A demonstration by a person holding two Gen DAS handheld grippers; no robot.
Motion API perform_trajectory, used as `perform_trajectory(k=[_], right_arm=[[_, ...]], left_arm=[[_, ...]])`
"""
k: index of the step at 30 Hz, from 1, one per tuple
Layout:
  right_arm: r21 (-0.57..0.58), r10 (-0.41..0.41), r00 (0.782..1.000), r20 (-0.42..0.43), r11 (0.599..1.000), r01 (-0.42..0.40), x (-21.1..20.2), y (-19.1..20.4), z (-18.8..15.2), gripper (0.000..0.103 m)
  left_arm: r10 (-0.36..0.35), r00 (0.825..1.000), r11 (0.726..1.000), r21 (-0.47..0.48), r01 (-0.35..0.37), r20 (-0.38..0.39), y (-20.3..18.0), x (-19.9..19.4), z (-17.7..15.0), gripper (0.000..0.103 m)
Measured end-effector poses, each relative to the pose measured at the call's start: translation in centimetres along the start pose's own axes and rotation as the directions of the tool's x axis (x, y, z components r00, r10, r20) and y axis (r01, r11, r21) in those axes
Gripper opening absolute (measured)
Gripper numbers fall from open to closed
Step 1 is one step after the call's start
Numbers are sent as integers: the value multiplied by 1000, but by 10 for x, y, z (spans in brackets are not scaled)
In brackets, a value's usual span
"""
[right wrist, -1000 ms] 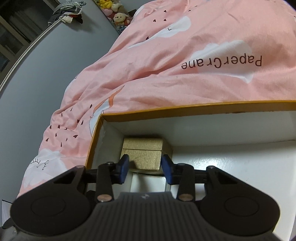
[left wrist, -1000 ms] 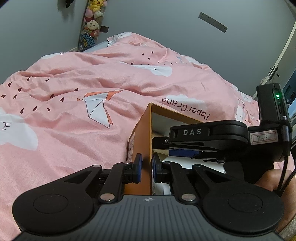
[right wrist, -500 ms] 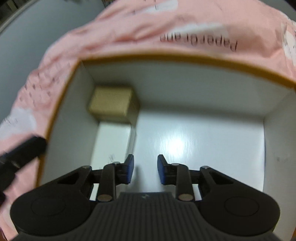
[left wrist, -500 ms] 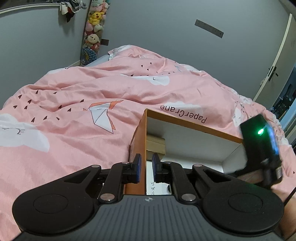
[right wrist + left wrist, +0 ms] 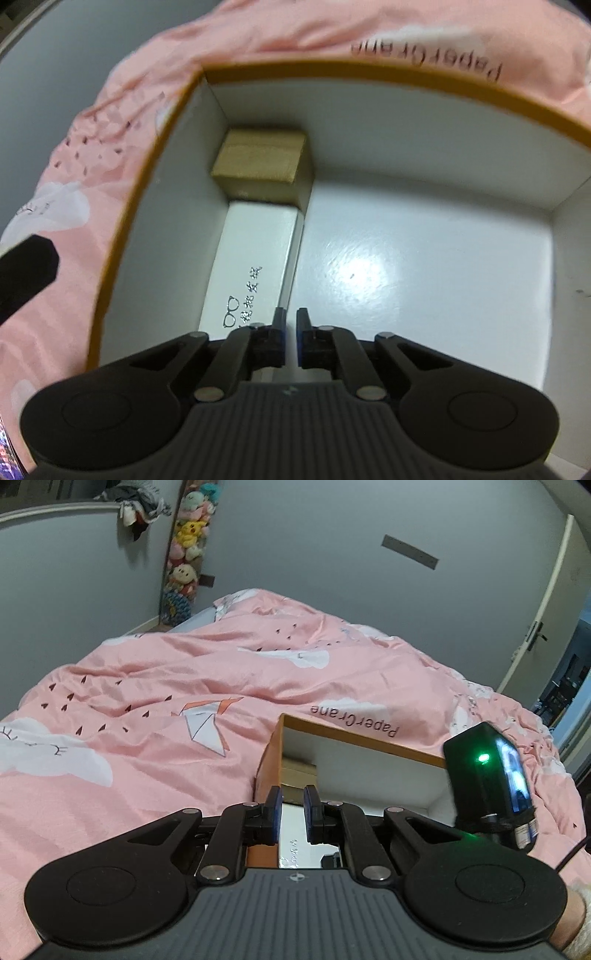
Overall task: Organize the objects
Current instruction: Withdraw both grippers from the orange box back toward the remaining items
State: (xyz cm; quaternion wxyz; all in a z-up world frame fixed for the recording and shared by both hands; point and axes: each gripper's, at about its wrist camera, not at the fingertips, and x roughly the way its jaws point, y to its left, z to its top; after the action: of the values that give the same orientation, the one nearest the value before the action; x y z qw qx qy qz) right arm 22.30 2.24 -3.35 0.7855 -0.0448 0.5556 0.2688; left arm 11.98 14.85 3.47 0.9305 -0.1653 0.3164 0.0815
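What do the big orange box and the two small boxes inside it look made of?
Orange box: apparently rigid cardboard, glossy white lining that reflects the light. Tan box: matte kraft-like cardboard, probably. White box: smooth printed card, likely.

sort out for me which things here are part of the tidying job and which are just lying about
Part of the job:
- orange box, open on the bed
- tan box in its far left corner
- white box lying in front of the tan one
- right tool, empty above the box floor

Just lying about:
- pink blanket
- plush toys
- door
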Motion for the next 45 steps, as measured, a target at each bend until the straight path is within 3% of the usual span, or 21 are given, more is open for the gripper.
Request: perform_trajectory(k=[3,5,7,12,18,21,23,29,32,37,41,45], right_arm=[[-58,13,993,121,998,-6,-38,5,-16,12],[-92,20,980,200,996,-2,-63,7,-30,29],[-116,20,963,270,993,12,-90,7,-47,36],[-130,45,926,374,992,4,-126,2,-91,38],[-138,-8,879,476,987,84,-152,-10,-161,58],[-94,-26,869,494,992,83,-157,-25,-188,62],[-52,-54,864,501,994,93,-160,-34,-201,62],[56,-159,842,515,987,152,-165,-54,-236,66],[72,-175,854,490,984,161,-159,-54,-245,69],[74,-187,869,457,982,173,-150,-50,-249,69],[56,-189,868,459,981,184,-150,-45,-250,69],[21,-161,887,433,985,168,-144,-39,-250,70]], left_arm=[[-29,999,999,22,28,17,-10,-16,-4,12],[-59,998,997,43,58,29,-18,-29,-9,13],[-76,996,995,66,73,45,-26,-41,-15,15],[-90,995,986,144,83,41,-46,-62,-34,18],[-49,997,948,316,29,56,-50,-82,-64,22],[33,996,897,437,-67,85,-39,-85,-79,25],[83,991,841,527,-125,102,-24,-85,-88,26],[222,970,700,676,-231,103,17,-88,-101,27],[289,955,662,706,-251,69,36,-88,-106,27],[346,938,652,724,-224,-21,58,-73,-109,29],[310,950,669,701,-246,39,51,-78,-101,29],[198,980,748,642,-168,27,35,-88,-92,30]])
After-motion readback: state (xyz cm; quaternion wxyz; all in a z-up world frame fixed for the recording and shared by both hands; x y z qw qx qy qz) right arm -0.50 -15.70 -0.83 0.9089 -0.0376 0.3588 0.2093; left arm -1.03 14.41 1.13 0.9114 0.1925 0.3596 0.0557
